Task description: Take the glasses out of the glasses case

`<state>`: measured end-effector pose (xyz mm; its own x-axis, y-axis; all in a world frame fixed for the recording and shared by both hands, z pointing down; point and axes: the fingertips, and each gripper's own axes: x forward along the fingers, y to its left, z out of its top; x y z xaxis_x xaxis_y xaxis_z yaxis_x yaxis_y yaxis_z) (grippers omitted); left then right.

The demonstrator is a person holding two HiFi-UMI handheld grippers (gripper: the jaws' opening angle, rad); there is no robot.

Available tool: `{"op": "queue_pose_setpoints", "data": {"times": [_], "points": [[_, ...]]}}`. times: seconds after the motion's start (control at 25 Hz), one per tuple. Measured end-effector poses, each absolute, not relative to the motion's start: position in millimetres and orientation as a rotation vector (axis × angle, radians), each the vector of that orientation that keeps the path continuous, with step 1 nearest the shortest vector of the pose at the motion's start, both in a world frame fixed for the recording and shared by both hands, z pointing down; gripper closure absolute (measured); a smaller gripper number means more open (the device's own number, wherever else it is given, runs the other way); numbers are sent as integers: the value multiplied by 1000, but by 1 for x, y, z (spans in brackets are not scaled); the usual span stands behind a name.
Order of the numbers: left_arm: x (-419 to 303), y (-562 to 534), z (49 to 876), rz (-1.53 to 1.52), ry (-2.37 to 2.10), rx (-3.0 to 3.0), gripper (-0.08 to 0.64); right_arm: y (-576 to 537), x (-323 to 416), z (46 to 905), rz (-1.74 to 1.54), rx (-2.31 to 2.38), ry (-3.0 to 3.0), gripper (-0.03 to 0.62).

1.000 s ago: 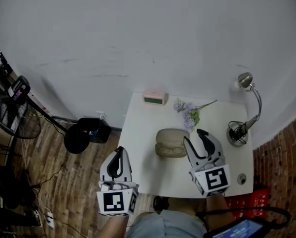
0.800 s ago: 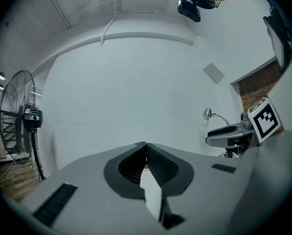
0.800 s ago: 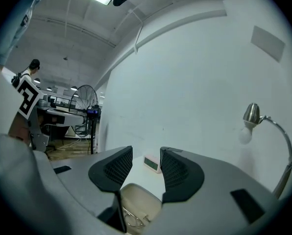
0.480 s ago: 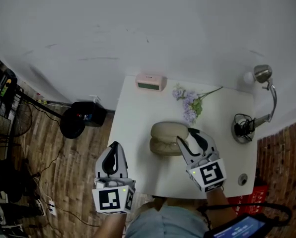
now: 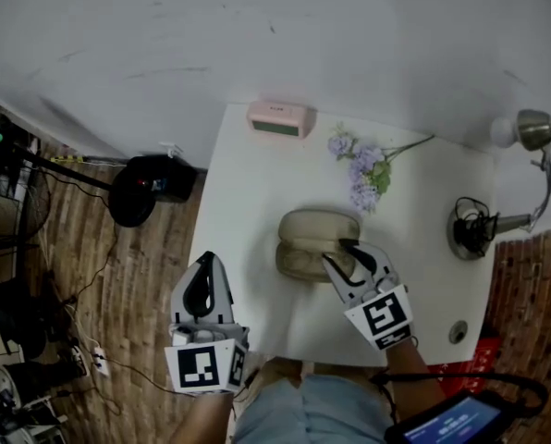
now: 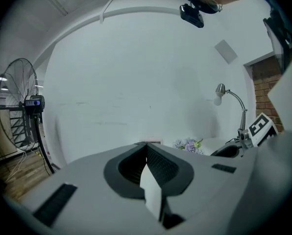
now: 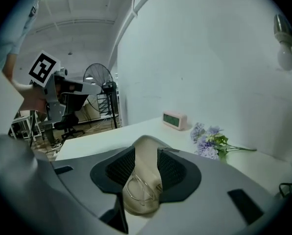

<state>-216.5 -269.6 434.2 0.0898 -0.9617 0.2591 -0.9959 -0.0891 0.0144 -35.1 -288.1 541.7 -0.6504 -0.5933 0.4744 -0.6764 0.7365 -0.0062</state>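
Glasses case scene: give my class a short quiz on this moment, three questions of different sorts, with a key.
1. True or false: the glasses case lies open on the table.
2. Between the jaws of the right tongs stands: A nothing, B the case, C a pen.
3. In the right gripper view, what shows inside the case?
Key: 1 true. 2 B; the jaws are closing with the case between them. 3 the glasses.
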Motion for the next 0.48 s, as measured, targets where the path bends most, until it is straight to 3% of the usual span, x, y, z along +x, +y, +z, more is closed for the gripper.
{"op": "queue_pose_setpoints", "data": {"times": [0.48], "points": [[-214, -276, 454, 309, -1983, 2124, 554, -272, -31, 605, 342, 819, -2367, 456]]}}
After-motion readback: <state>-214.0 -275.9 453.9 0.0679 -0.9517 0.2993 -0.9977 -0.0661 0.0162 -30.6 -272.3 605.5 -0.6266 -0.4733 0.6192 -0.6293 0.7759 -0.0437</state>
